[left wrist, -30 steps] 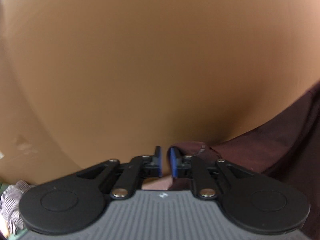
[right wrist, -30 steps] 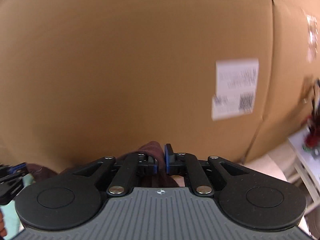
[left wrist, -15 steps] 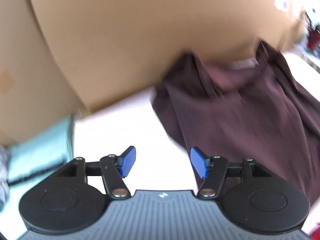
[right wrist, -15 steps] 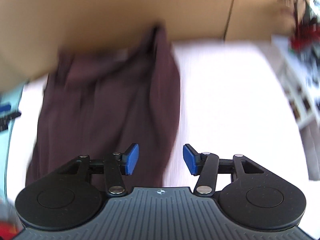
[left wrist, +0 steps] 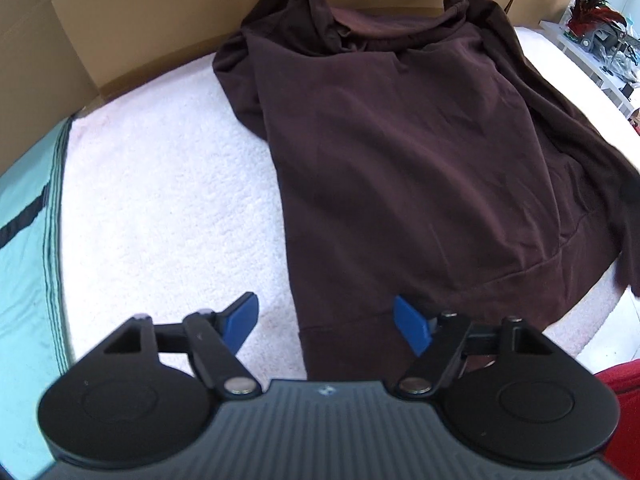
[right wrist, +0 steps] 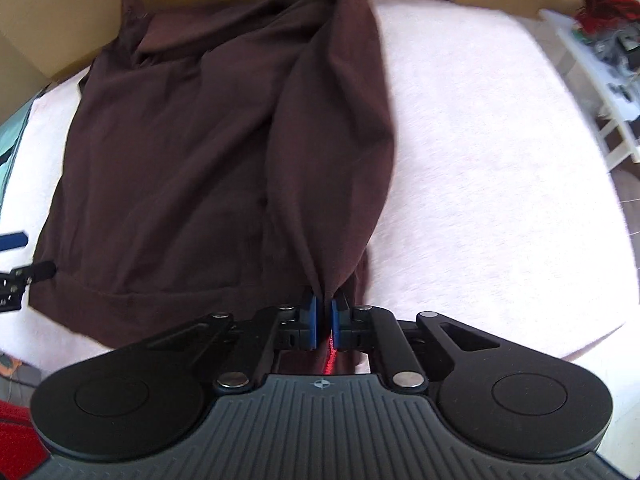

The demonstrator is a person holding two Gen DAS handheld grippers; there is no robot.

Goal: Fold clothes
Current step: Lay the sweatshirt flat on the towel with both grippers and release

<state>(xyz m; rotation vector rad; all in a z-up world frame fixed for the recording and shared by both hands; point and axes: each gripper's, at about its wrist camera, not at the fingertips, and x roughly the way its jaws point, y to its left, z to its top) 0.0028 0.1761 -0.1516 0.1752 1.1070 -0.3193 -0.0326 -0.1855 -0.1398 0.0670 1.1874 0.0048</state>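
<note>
A dark maroon sweatshirt [left wrist: 400, 140] lies spread on the white fluffy cover, its neck bunched against the cardboard at the back. My left gripper [left wrist: 324, 312] hangs over the hem's near left corner. Its jaws are opening, and the hem edge lies below the gap, untouched by the blue pads [left wrist: 240, 316]. My right gripper [right wrist: 324, 308] is closing, and its pads pinch a gathered fold of the right sleeve [right wrist: 340, 140], which stretches away from them. The sweatshirt's body [right wrist: 180, 160] fills the left of the right wrist view, where the left gripper's finger [right wrist: 16, 240] shows at the edge.
A cardboard wall [left wrist: 120, 20] stands along the back. The white fluffy cover [left wrist: 160, 180] reaches out on both sides of the garment. Teal fabric [left wrist: 24, 240] lies at the far left, something red [left wrist: 624, 392] at the near right. A white shelf [left wrist: 592, 40] with clutter stands at the right.
Both grippers let go of the maroon cloth near the cardboard, opened and tipped down over the laid-out sweatshirt. The right one has since closed on the sleeve fold; the left has widened.
</note>
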